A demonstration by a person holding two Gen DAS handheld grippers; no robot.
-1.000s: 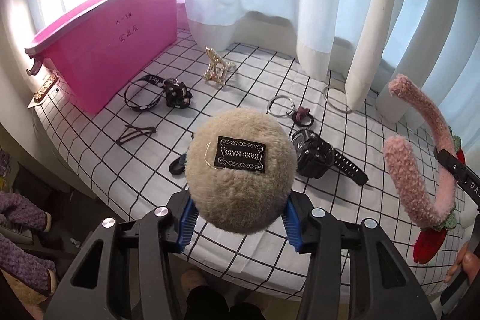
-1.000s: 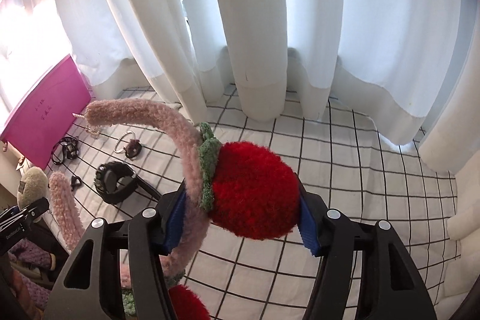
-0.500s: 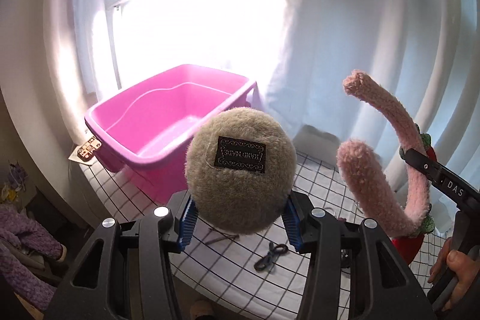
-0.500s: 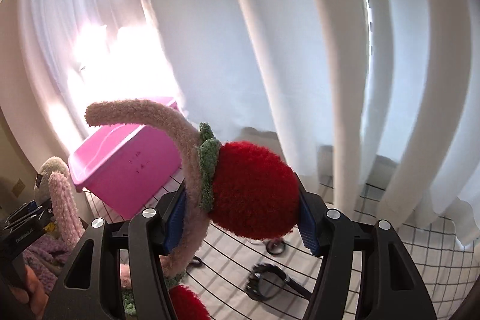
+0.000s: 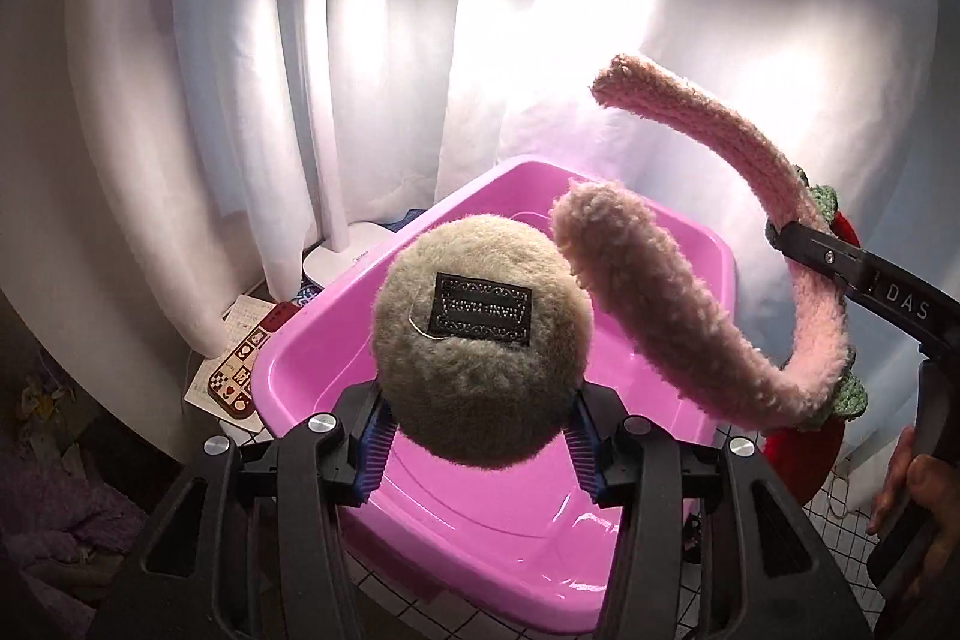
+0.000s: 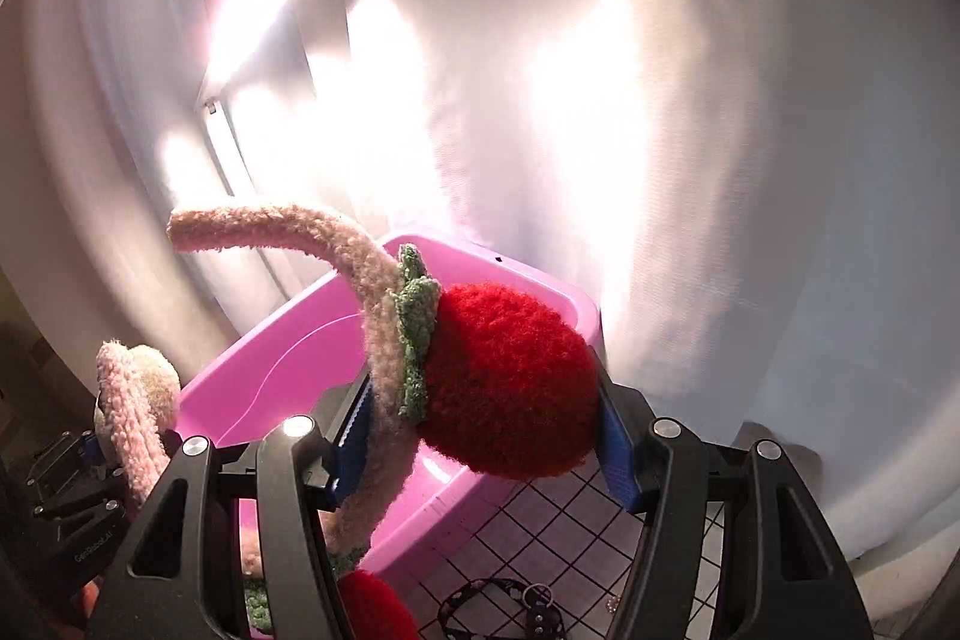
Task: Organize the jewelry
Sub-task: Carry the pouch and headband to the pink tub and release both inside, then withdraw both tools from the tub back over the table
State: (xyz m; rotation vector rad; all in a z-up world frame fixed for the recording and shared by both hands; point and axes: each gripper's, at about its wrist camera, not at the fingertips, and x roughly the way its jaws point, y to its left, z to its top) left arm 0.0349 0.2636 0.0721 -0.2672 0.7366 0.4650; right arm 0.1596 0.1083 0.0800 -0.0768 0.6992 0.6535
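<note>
My left gripper point(image 5: 477, 451) is shut on a beige fluffy pom-pom point(image 5: 480, 340) with a black label and holds it above the pink plastic bin point(image 5: 300, 340). My right gripper point(image 6: 480, 451) is shut on the red strawberry pom point(image 6: 507, 382) of a fuzzy pink headband point(image 6: 336, 235), also over the bin point(image 6: 288, 364). In the left wrist view the headband point(image 5: 672, 322) arcs beside the pom-pom, over the bin's right half, with the right gripper's black finger point(image 5: 864, 274) clamping it.
A white desk lamp point(image 5: 342, 226) stands behind the bin, its lit bar overhead. White curtains hang all around. Papers and a checkered card point(image 5: 237, 376) lie left of the bin. A black bracelet point(image 6: 510, 607) lies on the grid tablecloth point(image 6: 540, 526) below my right gripper.
Both grippers have lifted from the table and swung left to above the bin, each keeping its hold. The table's jewelry has dropped out of the left wrist view.
</note>
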